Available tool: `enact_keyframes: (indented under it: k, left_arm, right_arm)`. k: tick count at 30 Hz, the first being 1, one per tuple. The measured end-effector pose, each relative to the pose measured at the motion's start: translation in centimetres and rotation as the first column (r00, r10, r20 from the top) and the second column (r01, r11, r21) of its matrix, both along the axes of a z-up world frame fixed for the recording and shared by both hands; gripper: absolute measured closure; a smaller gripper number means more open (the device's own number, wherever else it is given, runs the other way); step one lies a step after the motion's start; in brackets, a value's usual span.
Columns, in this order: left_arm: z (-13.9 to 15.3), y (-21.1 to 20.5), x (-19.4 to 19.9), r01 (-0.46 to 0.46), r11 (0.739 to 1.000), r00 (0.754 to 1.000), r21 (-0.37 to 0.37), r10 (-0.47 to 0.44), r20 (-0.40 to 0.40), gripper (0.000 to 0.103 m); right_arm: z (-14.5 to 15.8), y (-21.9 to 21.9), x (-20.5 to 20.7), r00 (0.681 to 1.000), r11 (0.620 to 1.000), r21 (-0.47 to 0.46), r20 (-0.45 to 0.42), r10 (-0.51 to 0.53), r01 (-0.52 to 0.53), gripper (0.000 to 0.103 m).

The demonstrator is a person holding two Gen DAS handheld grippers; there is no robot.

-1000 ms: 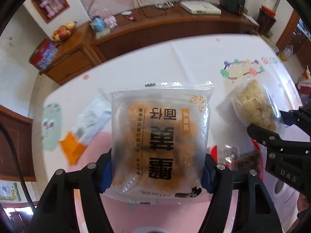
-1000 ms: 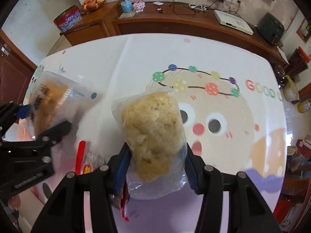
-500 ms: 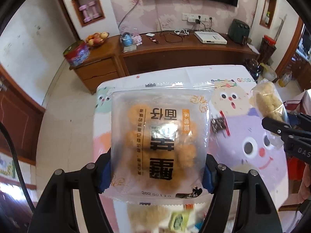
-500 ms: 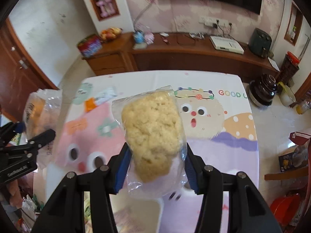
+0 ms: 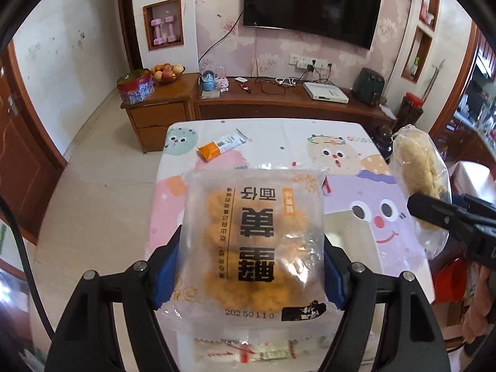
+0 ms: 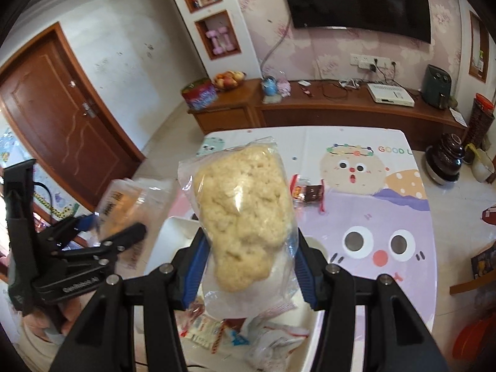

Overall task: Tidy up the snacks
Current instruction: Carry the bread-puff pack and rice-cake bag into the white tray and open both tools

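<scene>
My left gripper (image 5: 251, 272) holds a clear packet of orange fried snacks (image 5: 254, 241) with black print, high above the table; its jaws are opening, though the blue pads (image 5: 167, 266) still touch the packet's sides. My right gripper (image 6: 248, 266) is shut on a clear bag of pale crumbly snack (image 6: 245, 204), also in the air. In the left wrist view the right gripper (image 5: 434, 214) and pale bag (image 5: 415, 167) are at the right. The right wrist view has the left gripper (image 6: 102, 232) and its orange packet (image 6: 121, 204) at the left.
Below is a table with a cartoon cloth (image 5: 356, 192). On it lie an orange-and-white packet (image 5: 221, 147) and a small red-brown packet (image 6: 307, 193). A white tray (image 6: 173, 232) holding several wrappers (image 6: 217, 331) sits under the grippers. A dark pot (image 6: 443, 161) stands right of the table.
Both grippers have risen and drawn back from the tabletop with their packets; the whole table and room now show. The left jaws stand slightly wider on the orange packet.
</scene>
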State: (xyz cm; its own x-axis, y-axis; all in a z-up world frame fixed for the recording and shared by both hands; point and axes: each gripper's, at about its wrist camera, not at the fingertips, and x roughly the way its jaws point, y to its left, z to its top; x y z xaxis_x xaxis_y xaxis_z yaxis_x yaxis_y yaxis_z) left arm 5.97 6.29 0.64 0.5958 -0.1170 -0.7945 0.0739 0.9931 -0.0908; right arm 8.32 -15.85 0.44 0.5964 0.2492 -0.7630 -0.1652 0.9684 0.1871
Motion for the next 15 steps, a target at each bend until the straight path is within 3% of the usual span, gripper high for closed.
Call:
enact_keyframes:
  k: [5, 10, 15]
  left_arm:
    - [-1.3, -0.3, -1.9, -0.023, 1.0, 0.999, -0.012, 0.024, 0.025, 0.027]
    - [-2.9, -0.6, -3.3, -0.051, 0.998, 0.998, -0.024, 0.052, 0.031, 0.027]
    - [-4.4, -1.3, -3.8, -0.062, 0.997, 0.998, 0.037, 0.061, 0.035, 0.026]
  right_arm:
    - [-0.5, 0.8, -2.8, 0.999, 1.0, 0.001, 0.035, 0.017, -0.018, 0.051]
    - [-2.1, 1.4, -4.1, 1.0, 1.0, 0.018, 0.007, 0.021, -0.021, 0.051]
    - [-4.7, 2.7, -4.4, 0.999, 0.999, -0.019, -0.036, 0.032, -0.032, 0.051]
